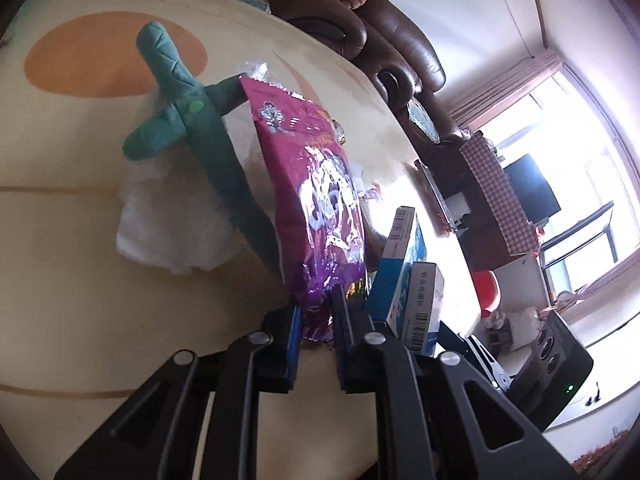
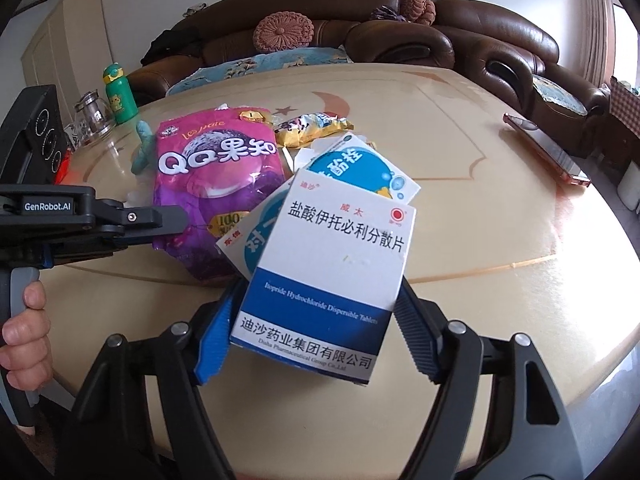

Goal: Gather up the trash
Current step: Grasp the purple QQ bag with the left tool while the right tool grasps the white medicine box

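While both pieces are lifted off the table (image 2: 500,208), best kept level and carried straight to wherever trash goes, no bin visible in either view. Left gripper (image 1: 316,320) pinched narrow on bottom seam of purple snack bag (image 1: 312,184), centre of left view; crinkly glossy foil, floppy, likely to swing, so slow moves advised. Right gripper (image 2: 316,320) clamped on white-and-blue medicine box (image 2: 332,272), lower centre of right view; thin card, flat sides, easily crushed, so light squeeze only. Second blue box (image 2: 356,168) tucked just behind it, held or resting cannot tell. Still lying on table: yellow wrapper (image 2: 316,126) upper centre, crumpled white tissue (image 1: 172,216) left, green rubbery toy (image 1: 184,112) upper left, probably not trash.
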Demonstrator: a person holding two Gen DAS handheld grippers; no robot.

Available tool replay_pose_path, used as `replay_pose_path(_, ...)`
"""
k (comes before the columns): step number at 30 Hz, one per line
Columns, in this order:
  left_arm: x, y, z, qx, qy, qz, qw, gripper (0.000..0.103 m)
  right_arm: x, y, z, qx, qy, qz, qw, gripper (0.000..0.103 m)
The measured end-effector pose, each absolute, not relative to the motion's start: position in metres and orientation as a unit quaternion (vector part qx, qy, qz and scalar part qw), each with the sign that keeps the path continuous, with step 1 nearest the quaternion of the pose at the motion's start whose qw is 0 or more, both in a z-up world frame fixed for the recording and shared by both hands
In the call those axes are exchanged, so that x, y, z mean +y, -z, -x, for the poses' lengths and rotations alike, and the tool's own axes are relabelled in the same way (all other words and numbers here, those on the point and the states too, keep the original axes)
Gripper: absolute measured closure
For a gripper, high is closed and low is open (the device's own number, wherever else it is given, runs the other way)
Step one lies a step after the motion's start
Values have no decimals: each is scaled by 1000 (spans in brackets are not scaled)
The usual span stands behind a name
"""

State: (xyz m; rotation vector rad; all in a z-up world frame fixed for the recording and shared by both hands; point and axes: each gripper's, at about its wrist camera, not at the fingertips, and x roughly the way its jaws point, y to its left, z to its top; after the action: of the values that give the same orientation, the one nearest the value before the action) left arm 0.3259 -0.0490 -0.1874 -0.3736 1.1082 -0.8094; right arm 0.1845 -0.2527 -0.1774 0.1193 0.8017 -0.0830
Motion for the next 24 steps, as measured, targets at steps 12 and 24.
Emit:
replay_pose_path(12, -50, 183, -323, 508, 368, 181, 757, 96, -265, 171, -172, 372, 50, -76, 924, 32)
replay_pose_path(24, -55, 155, -308, 480, 361, 146, 786, 102, -268, 158, -167, 351, 63, -62, 932, 32)
